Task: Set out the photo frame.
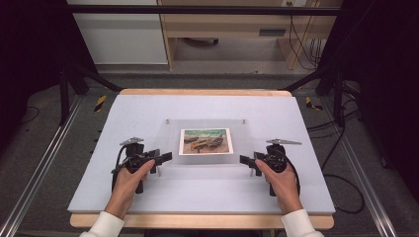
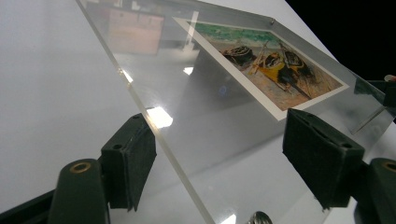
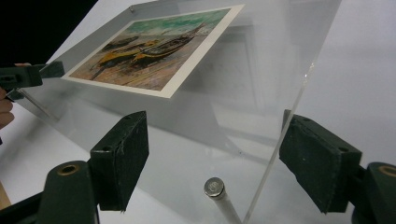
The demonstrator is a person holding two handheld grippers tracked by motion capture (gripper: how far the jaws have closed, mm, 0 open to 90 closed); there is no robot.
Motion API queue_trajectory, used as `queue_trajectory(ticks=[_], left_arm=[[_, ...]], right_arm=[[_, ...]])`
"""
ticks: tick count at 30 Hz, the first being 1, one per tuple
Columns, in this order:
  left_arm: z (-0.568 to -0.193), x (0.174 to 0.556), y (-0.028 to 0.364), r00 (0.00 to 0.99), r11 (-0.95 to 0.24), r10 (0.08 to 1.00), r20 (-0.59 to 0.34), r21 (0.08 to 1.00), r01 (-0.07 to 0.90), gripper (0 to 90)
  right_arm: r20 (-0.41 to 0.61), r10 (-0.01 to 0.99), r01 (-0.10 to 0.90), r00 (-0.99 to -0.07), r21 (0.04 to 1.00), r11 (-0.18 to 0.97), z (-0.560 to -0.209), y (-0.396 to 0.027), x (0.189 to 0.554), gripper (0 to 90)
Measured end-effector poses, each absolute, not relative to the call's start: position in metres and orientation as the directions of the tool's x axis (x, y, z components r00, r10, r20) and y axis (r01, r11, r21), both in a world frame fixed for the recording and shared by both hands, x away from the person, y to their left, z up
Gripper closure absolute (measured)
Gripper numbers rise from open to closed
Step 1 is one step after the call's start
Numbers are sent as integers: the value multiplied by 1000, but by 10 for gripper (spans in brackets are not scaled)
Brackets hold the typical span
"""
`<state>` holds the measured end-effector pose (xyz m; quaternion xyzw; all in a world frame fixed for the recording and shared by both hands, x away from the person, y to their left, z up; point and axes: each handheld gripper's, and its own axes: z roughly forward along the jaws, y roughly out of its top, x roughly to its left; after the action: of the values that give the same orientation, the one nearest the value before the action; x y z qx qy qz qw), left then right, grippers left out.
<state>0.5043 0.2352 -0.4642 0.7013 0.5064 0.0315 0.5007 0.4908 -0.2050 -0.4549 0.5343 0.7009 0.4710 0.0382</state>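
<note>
White tabletop (image 1: 148, 197) is seen from the high view, with a clear acrylic frame (image 1: 170, 131) holding a boat picture (image 1: 205, 141) at its centre; the left gripper (image 1: 167, 157) and right gripper (image 1: 244, 159) are set at its near corners, presumably for a level two-sided lift. Left gripper view: jaws are held apart astride the frame's edge (image 2: 154, 130), pads seemingly not pressing. Right gripper view: jaws likewise stand apart around the corner above a metal standoff (image 3: 214, 186)

Clear acrylic frame (image 1: 170, 143), yellow-and-green boat picture (image 1: 205, 141), black tongs (image 1: 166, 157)
</note>
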Motion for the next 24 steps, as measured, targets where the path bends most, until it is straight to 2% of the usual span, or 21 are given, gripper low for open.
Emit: queue_trajectory(ticks=[12,16,20,24], left_arm=[[-456,494,233,501,-25,765,-404,759,650,279],[-454,488,234,500,-29,774,-388,768,640,299],[-453,481,235,497,-13,777,-387,779,626,345],[-452,479,234,495,-18,783,-377,782,624,348]], right_arm=[[378,796,667,-474,744,43,-451,-203,481,247],[355,800,646,-483,762,52,-450,-202,475,262],[352,794,629,-495,776,48,-450,-207,468,322],[344,798,626,-494,778,52,-450,-207,466,329]])
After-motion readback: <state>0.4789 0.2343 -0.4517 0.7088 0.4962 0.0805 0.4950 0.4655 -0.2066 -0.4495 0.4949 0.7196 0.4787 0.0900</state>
